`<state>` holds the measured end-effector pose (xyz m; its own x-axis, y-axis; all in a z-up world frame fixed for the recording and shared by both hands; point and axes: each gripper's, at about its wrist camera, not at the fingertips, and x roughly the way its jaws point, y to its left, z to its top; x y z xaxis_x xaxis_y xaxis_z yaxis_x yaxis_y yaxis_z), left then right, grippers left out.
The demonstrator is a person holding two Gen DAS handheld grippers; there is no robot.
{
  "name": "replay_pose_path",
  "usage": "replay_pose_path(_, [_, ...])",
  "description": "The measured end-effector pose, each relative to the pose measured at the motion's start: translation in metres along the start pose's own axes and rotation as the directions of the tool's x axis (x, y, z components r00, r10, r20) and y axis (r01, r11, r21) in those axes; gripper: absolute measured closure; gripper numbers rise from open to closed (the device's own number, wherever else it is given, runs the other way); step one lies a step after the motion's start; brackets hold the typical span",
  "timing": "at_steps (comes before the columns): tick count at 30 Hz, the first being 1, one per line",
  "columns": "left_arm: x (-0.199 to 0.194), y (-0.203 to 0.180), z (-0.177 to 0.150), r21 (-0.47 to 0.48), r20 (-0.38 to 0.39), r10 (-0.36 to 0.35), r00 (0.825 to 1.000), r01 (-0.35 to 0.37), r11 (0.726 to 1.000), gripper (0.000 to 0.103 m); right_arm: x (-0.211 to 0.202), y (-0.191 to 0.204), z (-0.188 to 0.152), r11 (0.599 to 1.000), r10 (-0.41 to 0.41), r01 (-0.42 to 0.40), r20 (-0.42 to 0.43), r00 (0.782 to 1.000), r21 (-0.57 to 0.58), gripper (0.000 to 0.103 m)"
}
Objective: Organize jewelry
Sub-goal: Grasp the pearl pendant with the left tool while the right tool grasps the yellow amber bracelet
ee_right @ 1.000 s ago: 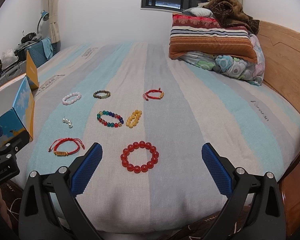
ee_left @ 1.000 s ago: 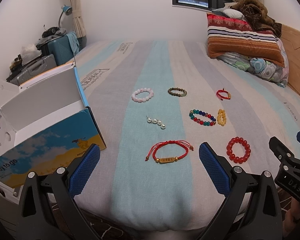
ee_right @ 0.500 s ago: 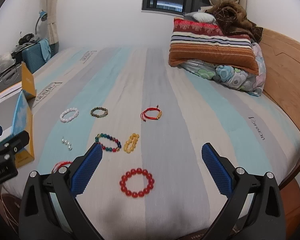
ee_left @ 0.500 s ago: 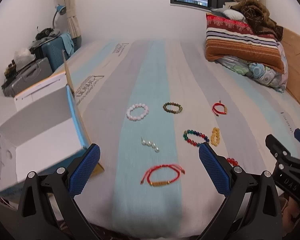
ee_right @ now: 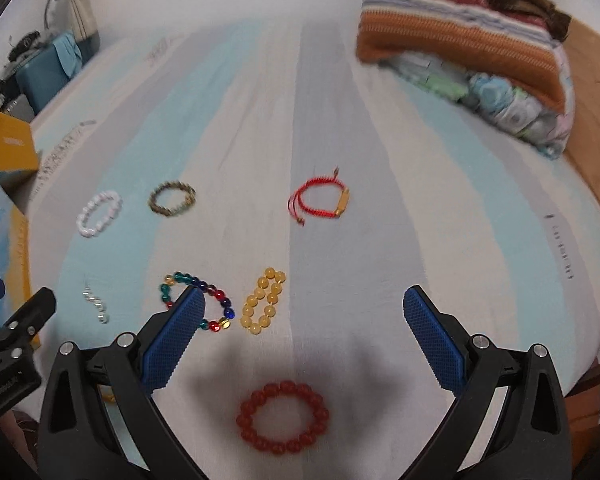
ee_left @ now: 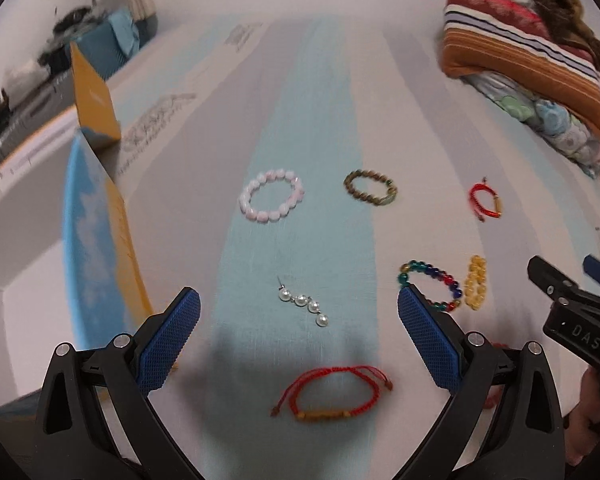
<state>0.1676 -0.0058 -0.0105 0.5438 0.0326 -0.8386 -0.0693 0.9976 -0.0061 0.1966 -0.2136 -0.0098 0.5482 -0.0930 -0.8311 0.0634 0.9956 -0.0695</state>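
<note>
Several bracelets lie on the striped bed. My left gripper (ee_left: pixel 298 332) is open and empty above a red cord bracelet (ee_left: pixel 332 394), with a pearl strand (ee_left: pixel 303 302) just beyond it. My right gripper (ee_right: pixel 300 334) is open and empty above a red bead bracelet (ee_right: pixel 283 417). Beyond it lie a multicolour bead bracelet (ee_right: pixel 198 306), a yellow bead bracelet (ee_right: pixel 263 300), a second red cord bracelet (ee_right: pixel 320 200), a brown bead bracelet (ee_right: pixel 172 199) and a pink-white bead bracelet (ee_right: pixel 99 213). An open blue and yellow box (ee_left: pixel 96 240) stands at the left.
Striped pillows and a blanket (ee_left: pixel 520 60) lie at the far right by the wooden bed frame (ee_right: pixel 592 92). Suitcases and clutter (ee_left: pixel 40 92) stand off the bed's left side. The bed's front edge is just under both grippers.
Both grippers have risen and moved forward over the bed, tilting down. The bracelets now sit lower and closer in both views. Both stay open.
</note>
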Motion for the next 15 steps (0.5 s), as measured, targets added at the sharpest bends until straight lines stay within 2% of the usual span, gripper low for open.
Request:
replay_pose_path(3, [0.028,0.006,0.0,-0.025,-0.056,-0.031,0.998,0.03,0.999,0.006,0.028,0.0,0.0,1.0,0.011,-0.011,-0.04,0.999,0.004,0.007])
replay_pose_path(4, [0.034,0.007,-0.001,-0.027,-0.067,-0.032,0.997,0.03,0.999,0.006,0.038,-0.001,-0.001,1.0,0.02,-0.02,-0.059,0.998,0.01,0.011])
replay_pose_path(7, [0.057,0.009,-0.001,-0.025,-0.092,-0.004,0.996,0.002,1.0,0.006,0.061,-0.002,-0.002,0.999,0.034,-0.034,-0.112,0.993,0.009,0.016])
replay_pose_path(15, [0.094,0.009,-0.003,-0.026,-0.155,0.002,0.988,-0.006,1.0,0.009,0.094,-0.002,-0.001,0.998,0.064,-0.059,-0.181,0.981,0.031,0.028])
